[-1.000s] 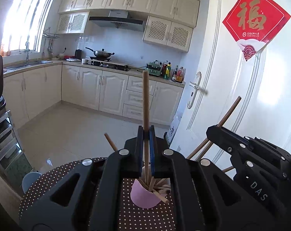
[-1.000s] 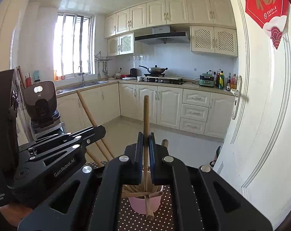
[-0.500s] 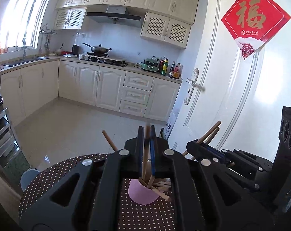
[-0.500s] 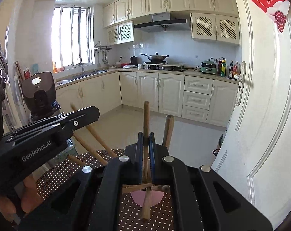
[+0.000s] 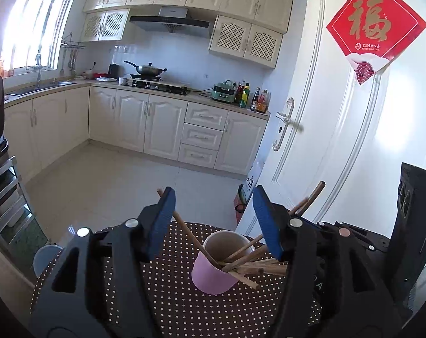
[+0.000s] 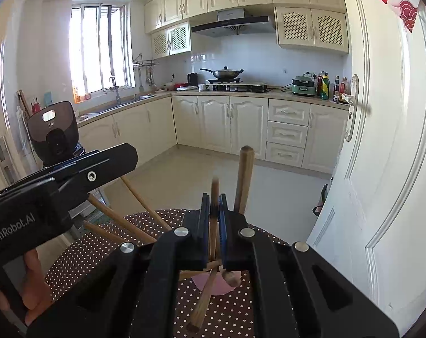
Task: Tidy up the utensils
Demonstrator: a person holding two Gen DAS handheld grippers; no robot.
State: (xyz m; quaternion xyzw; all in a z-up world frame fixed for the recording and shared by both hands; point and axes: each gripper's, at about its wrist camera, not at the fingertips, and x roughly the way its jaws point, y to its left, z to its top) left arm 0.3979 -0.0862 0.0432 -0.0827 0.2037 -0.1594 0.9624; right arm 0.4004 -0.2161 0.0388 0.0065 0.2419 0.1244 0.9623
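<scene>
Right wrist: right gripper (image 6: 214, 219) pinches a chopstick (image 6: 207, 281).

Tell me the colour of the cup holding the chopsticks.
Pink outside, pale inside. The cup shows best in the left wrist view.

The left hand-held gripper (image 5: 213, 219) is showing a matte black plastic frame with triangular cut-outs and round silver screw heads along its arms, and its two fingers are wearing blue pads (image 5: 163, 219). Seen from the other camera, its side is carrying white "GenRobot.AI" lettering and one recessed screw. The right hand-held gripper (image 6: 214, 219) is showing the same black frame, silver screws and blue-lined fingers. A bare hand (image 6: 33, 287) is showing beneath the left unit.
</scene>
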